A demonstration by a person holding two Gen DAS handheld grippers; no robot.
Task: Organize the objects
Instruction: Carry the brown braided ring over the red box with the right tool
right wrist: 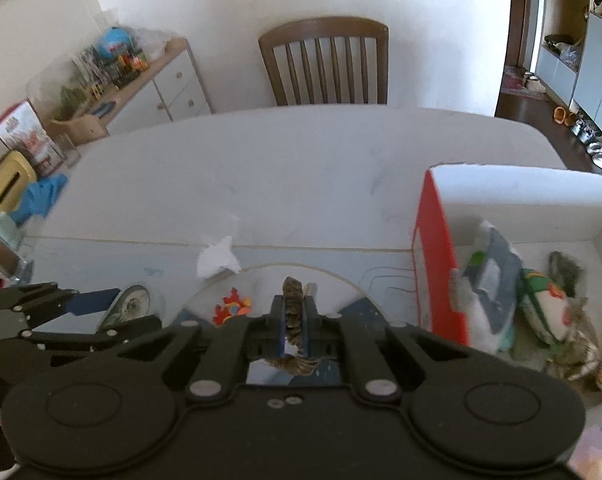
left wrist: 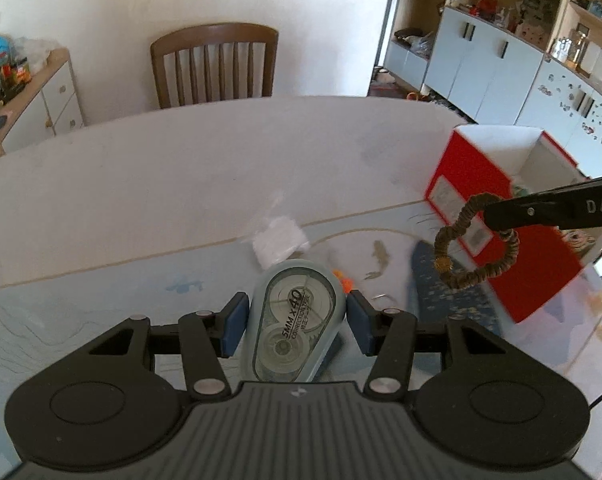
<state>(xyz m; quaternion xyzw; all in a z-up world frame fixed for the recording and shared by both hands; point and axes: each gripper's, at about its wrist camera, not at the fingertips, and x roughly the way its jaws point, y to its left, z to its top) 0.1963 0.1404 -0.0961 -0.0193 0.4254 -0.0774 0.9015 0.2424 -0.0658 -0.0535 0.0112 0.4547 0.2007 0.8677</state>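
Sorting part done, both tools loaded
Left tool (left wrist: 297,316) pinches tape (left wrist: 293,324); right tool (right wrist: 294,320) pinches bracelet (right wrist: 293,312); box (right wrist: 437,264) holds several items; tissue (right wrist: 217,260) and toy (right wrist: 233,308) remain on surface (right wrist: 261,168)

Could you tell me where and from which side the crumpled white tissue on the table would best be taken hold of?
Probably by its raised peak, from straight above. The crumpled white tissue lies loose on the table, apart from other things, its folds sticking up, so a pinch there should gather enough. Both tools are occupied, though.
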